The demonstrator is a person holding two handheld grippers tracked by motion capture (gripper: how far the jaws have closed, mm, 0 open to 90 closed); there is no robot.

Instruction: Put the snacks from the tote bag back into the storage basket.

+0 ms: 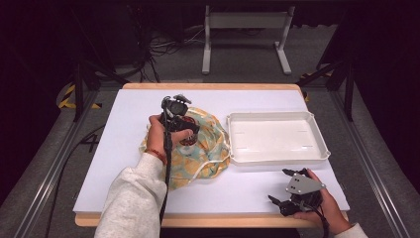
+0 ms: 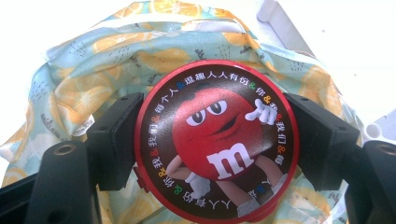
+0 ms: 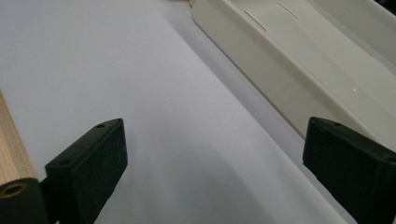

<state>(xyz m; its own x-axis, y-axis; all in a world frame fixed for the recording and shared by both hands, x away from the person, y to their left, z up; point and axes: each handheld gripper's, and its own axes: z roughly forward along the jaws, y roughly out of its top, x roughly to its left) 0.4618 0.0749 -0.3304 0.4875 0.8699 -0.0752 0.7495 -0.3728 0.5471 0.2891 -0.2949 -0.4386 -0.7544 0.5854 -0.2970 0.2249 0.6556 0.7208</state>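
Note:
A round red tin [image 2: 215, 140] with a cartoon candy figure on its lid sits between the jaws of my left gripper [image 2: 215, 140], which is shut on its rim. In the high view my left gripper [image 1: 184, 130] holds the tin [image 1: 189, 137] over a cloth bag [image 1: 210, 148] printed with orange slices, near the table's middle. The same bag [image 2: 93, 79] lies crumpled behind the tin. My right gripper [image 1: 281, 191] rests at the front right of the table, open, with nothing between its jaws. Its own view shows the gripper [image 3: 215, 172] above bare white table.
A white plastic tray [image 1: 317, 148] stands at the right, beside the bag; its wall [image 3: 280, 79] runs past my right gripper. The table's wooden front edge [image 3: 11, 149] is close to that gripper. Cables and a metal frame [image 1: 245, 34] lie on the floor beyond.

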